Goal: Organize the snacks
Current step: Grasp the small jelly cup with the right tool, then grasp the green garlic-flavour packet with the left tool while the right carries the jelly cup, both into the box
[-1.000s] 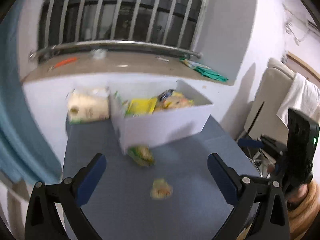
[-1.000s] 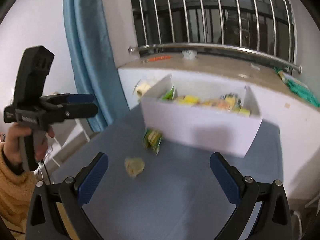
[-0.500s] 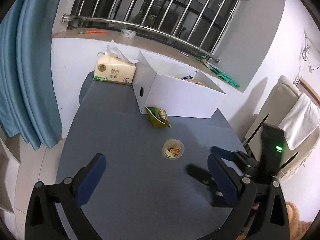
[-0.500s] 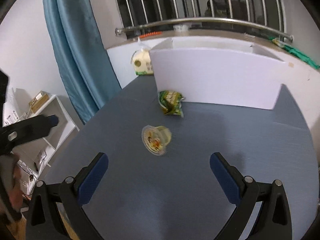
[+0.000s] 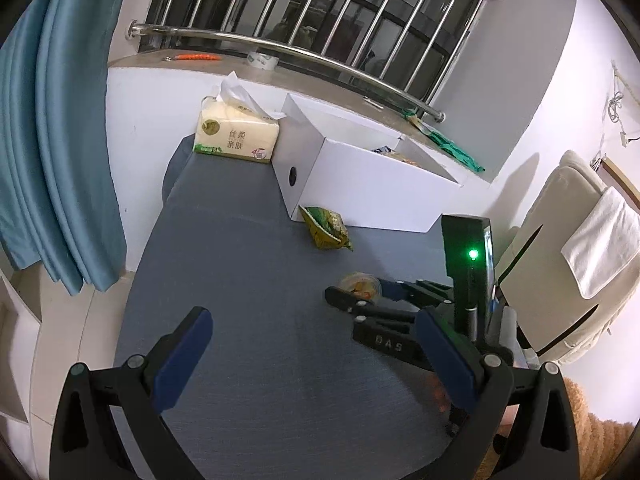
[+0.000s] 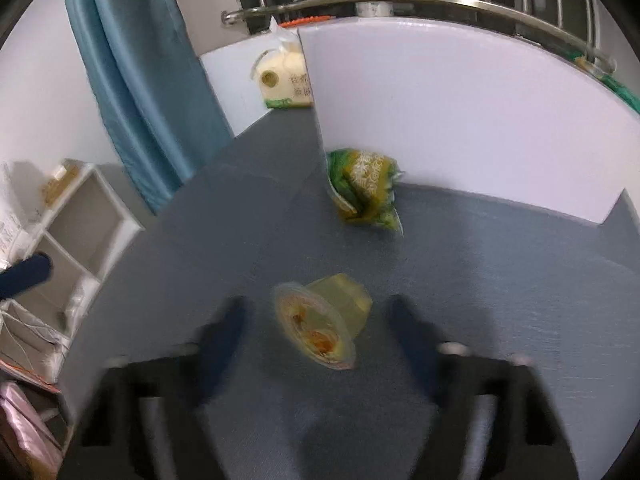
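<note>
Two snacks lie on the grey surface (image 6: 500, 280): a jelly cup (image 6: 320, 320) tipped on its side and a green snack bag (image 6: 366, 188) touching the white box (image 6: 460, 120). The right claw (image 6: 316, 332) straddles the cup, its jaws closing with the cup between them, the pads apart from it. The left claw (image 5: 316, 356) stands wide open and empty, the cup near its right finger.

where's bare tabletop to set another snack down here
Free: the wide grey stretch of the table between the left gripper and the tissue pack, left of the white box. Crowded: the box's front corner, where the green snack bag leans, and the spot just right, where the right gripper is closing around the jelly cup.
</note>
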`<state>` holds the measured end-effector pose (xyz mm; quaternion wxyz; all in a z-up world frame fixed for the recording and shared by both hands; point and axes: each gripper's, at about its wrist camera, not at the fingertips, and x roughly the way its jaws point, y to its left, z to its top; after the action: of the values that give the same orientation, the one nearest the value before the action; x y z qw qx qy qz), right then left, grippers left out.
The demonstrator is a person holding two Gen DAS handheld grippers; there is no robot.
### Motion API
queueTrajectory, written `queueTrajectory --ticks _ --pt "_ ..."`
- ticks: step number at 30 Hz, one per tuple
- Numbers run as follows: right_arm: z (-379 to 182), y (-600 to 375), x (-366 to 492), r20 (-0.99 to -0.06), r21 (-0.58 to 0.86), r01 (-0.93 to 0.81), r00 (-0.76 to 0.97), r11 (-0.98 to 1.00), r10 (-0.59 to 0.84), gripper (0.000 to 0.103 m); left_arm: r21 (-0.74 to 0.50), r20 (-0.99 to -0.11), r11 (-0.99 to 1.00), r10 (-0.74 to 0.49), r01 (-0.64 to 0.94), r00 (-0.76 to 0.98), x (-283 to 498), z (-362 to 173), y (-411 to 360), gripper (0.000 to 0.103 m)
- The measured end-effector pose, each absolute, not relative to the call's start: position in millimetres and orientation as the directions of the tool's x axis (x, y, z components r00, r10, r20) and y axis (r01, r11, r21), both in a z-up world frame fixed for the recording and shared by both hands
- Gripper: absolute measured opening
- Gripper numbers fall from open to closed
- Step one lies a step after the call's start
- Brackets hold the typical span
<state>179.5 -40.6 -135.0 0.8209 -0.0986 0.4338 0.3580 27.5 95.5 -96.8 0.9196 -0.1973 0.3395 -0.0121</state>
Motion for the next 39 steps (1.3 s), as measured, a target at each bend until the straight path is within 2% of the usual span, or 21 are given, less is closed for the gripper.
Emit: queueTrajectory --ticks 3,7,19,27,31,32,33,35,39 --pt "-134.4 -47.7 181.0 -0.774 0.207 -0.684 0.323 0.7 0.545 0.05 -0.365 -0.627 0.924 -0.155 -0.112 0.763 31.2 -98.9 94.2 0.103" --pt "-126.6 -62.4 174.7 -0.752 0.212 -0.697 0.331 0.685 0.57 0.05 -0.362 -0.638 0.926 -0.16 -0.11 0.753 42.1 -102.9 89.8 0.103" --pt "-85.8 -174.5 176.9 -0.643 0.311 -0.565 0.467 0.764 0.607 0.05 -0.261 -0.701 0.964 -0.148 -0.058 0.698 140.5 -118.4 48.5 0.103" --pt "-84.6 -238.3 176.8 -0.609 0.386 -0.474 0.514 0.792 0.604 0.05 -0.187 -0.788 0.967 -0.042 -0.173 0.614 222.3 -146.0 42.2 0.103" --pt "-88.2 -253.0 178.6 -0.589 0.42 -0.446 0.529 0.791 0.611 0.05 -0.2 -0.809 0.958 -0.043 -0.205 0.587 241.0 -159.3 47.8 0.101" --pt "-89.6 -254.9 178.3 -0.593 0.418 -0.442 0.529 0.794 0.607 0.05 -0.23 -0.804 0.951 -0.067 -0.205 0.59 242.1 -163.1 51.1 0.086" --pt "-90.8 -256.2 178.5 -0.597 0.417 -0.438 0.528 0.796 0.604 0.05 -0.21 -0.796 0.955 -0.043 -0.208 0.603 240.7 -161.3 51.3 0.044" --pt "-93.4 -256.5 178.5 -0.597 0.428 -0.432 0.524 0.794 0.607 0.05 -0.247 -0.799 0.948 -0.08 -0.203 0.596 238.4 -161.8 55.5 0.04" --pt "-92.9 -264.5 177.0 -0.595 0.43 -0.436 0.521 0.791 0.611 0.05 -0.285 -0.758 0.948 -0.131 -0.144 0.639 220.8 -150.6 57.0 0.039"
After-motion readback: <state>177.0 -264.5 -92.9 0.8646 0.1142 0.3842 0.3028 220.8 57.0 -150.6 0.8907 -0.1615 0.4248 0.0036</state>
